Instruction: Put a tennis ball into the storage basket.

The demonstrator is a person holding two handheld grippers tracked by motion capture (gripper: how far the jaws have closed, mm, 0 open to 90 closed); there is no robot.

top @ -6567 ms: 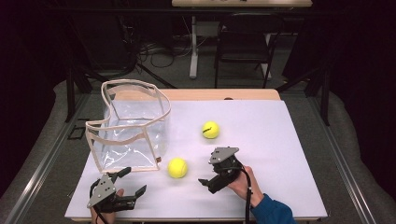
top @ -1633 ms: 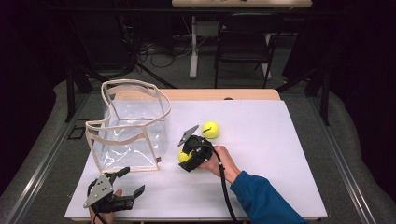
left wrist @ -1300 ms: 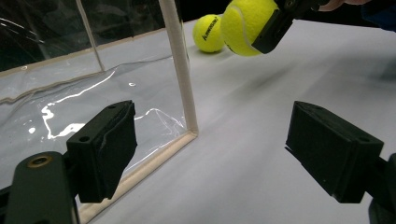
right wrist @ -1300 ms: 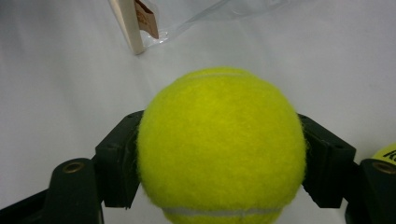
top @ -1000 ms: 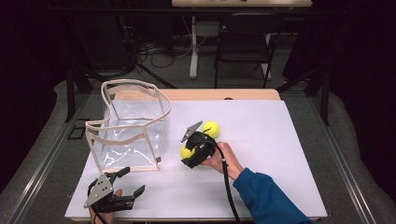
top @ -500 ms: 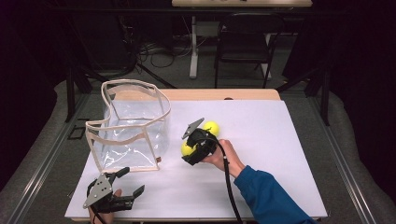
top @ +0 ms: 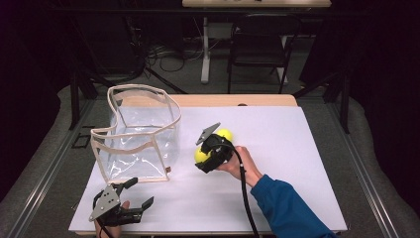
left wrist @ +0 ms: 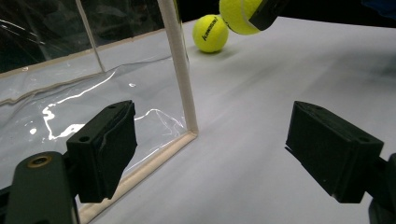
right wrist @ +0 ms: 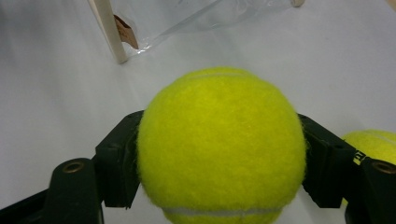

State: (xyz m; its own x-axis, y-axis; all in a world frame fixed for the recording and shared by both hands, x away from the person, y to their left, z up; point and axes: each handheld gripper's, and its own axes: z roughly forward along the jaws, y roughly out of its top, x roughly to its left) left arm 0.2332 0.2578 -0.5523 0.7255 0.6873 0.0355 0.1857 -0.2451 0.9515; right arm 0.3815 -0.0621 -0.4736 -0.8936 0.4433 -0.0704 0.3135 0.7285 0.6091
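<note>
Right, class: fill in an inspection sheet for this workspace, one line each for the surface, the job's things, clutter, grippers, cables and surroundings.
Surface: white table, wooden strip along its far edge.
Job's things: held tennis ball lifted off the table; second tennis ball resting on it; clear bag with beige trim standing open at left.
Clutter: nothing seen.
Grippers: right gripper shut on the held tennis ball beside the bag; left gripper open near the front edge, holding nothing.
Cables: black cable trailing from the right gripper along the blue sleeve; loose cables on the floor beyond.
Surroundings: dark room, black chair behind the table.
</note>
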